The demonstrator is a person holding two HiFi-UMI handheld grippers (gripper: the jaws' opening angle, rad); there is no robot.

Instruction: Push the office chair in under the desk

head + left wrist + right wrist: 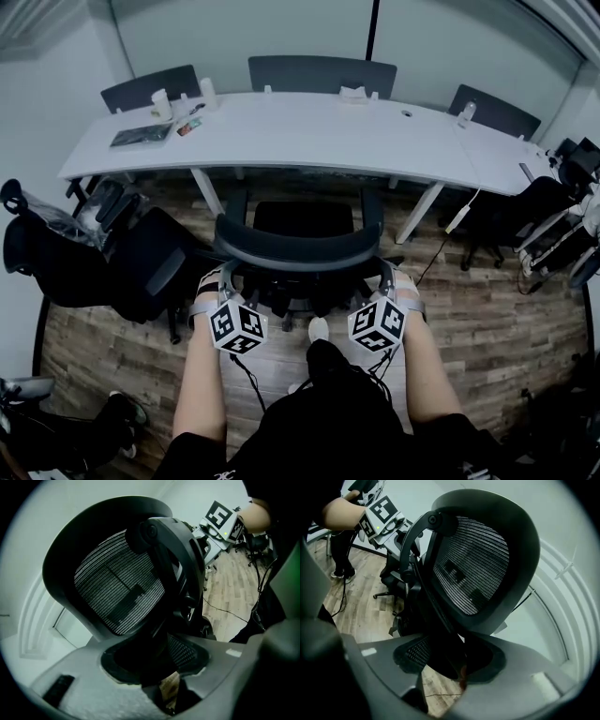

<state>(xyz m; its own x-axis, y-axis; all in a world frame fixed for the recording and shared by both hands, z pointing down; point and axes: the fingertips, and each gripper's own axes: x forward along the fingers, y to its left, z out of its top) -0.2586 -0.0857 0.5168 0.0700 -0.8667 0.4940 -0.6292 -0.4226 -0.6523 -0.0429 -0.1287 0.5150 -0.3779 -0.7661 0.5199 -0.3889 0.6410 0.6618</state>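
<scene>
Presently the left gripper (223, 281) has its fingers (84, 691) clamped wide on the black mesh office chair (298, 248); the right gripper (386, 279) straddles it, fully spread and loose; pushed unevenly, it may swivel, missing the long white desk (309, 131) beyond the fingers.

Mesh-backed chair (298, 251), wood-grain floor (487, 309)

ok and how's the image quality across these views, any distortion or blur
Head view: strong fisheye, the desk edge bows into an arc; light is flat and even, no hard shadows or glare. Left gripper view: black circular vignette, office chair mesh sharp, the near foreground soft and dim. Right gripper view: the same vignette and soft foreground.
</scene>
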